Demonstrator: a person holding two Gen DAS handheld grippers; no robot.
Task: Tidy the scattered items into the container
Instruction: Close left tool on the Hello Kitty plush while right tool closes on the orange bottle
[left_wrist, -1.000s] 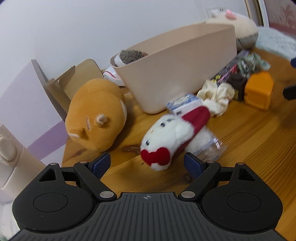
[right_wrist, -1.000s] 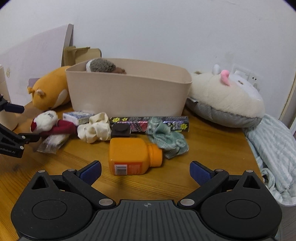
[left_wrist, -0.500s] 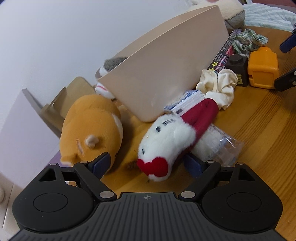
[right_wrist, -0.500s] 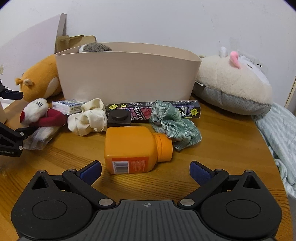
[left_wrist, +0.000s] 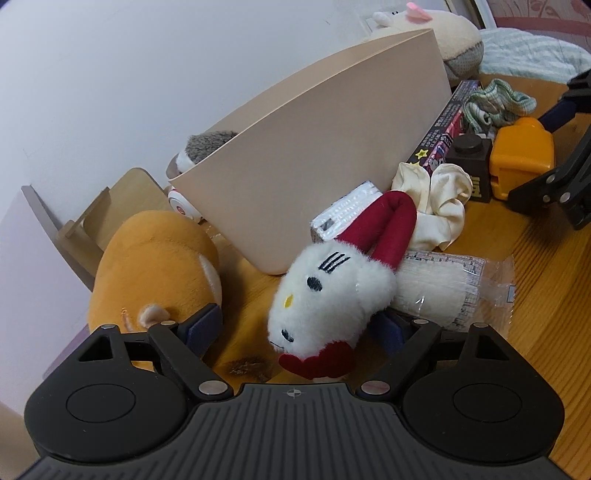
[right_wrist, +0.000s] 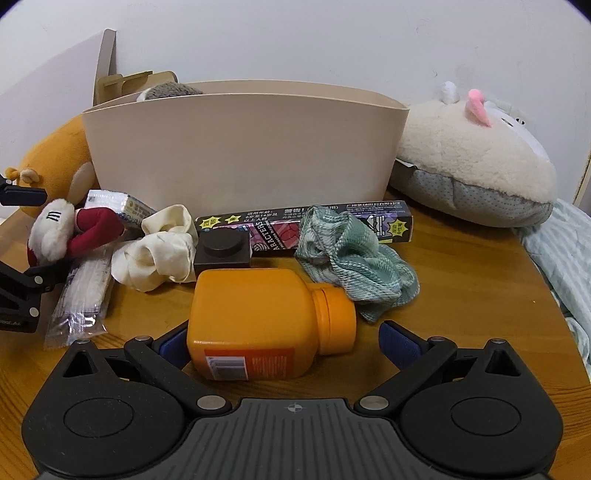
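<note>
A beige tub (right_wrist: 240, 147) stands on the wooden table (right_wrist: 472, 280) with a grey plush (right_wrist: 166, 90) inside; it also shows in the left wrist view (left_wrist: 314, 158). My left gripper (left_wrist: 295, 328) is open, its jaws on either side of a white cat plush with red bow (left_wrist: 332, 291), not closed on it. My right gripper (right_wrist: 284, 341) is open around an orange bottle (right_wrist: 258, 321) lying on its side. In front of the tub lie a cream cloth (right_wrist: 159, 254), a dark block (right_wrist: 221, 251), a long printed box (right_wrist: 303, 225) and a green cloth (right_wrist: 354, 262).
An orange plush (left_wrist: 155, 269) lies left of the tub. A clear wrapped packet (left_wrist: 443, 288) lies under the cat plush. A big cream plush (right_wrist: 472, 162) and striped bedding (right_wrist: 561, 258) are at the right. Cardboard (left_wrist: 92, 229) leans on the wall.
Both grippers have moved forward: the left one now has the cat plush between its fingers, the right one has the orange bottle between its fingers. Both stay open.
</note>
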